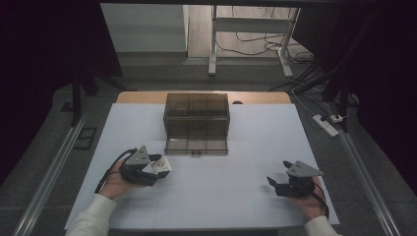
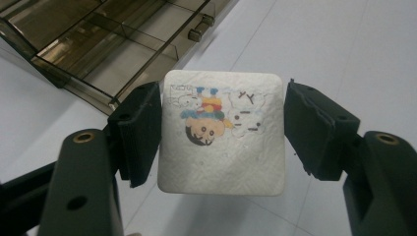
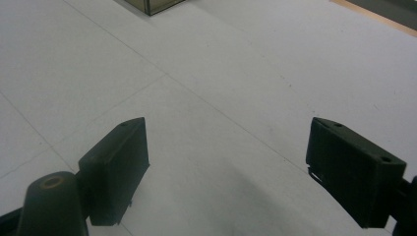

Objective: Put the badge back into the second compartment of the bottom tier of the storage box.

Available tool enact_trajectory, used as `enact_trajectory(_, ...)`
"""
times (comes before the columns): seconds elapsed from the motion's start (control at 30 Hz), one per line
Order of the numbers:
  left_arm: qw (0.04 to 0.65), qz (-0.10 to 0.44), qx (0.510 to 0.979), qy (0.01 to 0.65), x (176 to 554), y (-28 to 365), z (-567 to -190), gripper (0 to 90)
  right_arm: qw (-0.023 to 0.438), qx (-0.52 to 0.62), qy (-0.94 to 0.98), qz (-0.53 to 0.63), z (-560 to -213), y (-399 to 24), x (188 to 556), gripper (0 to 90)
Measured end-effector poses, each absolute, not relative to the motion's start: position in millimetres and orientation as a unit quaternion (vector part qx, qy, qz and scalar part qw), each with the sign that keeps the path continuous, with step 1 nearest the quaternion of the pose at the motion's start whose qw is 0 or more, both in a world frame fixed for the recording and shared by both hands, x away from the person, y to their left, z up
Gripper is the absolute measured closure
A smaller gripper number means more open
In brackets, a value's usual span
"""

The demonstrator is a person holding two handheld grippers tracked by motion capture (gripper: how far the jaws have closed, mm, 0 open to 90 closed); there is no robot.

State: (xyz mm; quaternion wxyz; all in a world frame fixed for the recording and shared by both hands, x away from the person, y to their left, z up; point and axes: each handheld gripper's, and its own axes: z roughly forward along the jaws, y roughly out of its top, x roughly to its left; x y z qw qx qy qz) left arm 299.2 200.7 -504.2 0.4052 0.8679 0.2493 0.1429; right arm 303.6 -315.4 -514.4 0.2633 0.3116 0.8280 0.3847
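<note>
Where white table (image 1: 246,196) ends, grey floor (image 1: 162,73), cables (image 1: 255,46).

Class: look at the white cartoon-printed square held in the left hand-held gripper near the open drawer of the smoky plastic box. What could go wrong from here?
1. The white square sits between the left hand-held gripper pads by its edges alone; it looks soft and might buckle or slip out.
2. The open drawer has narrow compartments, so the square could catch on a divider.
3. The right hand-held gripper rests apart, open, so the box may slide if bumped.
</note>
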Motion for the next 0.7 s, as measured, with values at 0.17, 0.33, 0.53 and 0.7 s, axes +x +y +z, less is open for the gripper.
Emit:
enact_trajectory(0.17,0.411,0.144,0.865,0.252,303,200,-504,32.8,0.262,0.309,0.830,0.383,-515,-315,304,15.7)
enact_trajectory(0.33,0.413,0.150,0.861,0.256,308,197,-501,32.8,0.263,0.310,0.830,0.383,-515,-315,304,15.7)
enact_trajectory(0.53,0.410,0.164,0.859,0.258,314,195,-498,32.8,0.263,0.308,0.830,0.383,-515,-315,304,15.7)
enact_trajectory(0.7,0.414,0.168,0.857,0.258,319,195,-496,32.8,0.264,0.308,0.830,0.383,-515,-315,304,15.7)
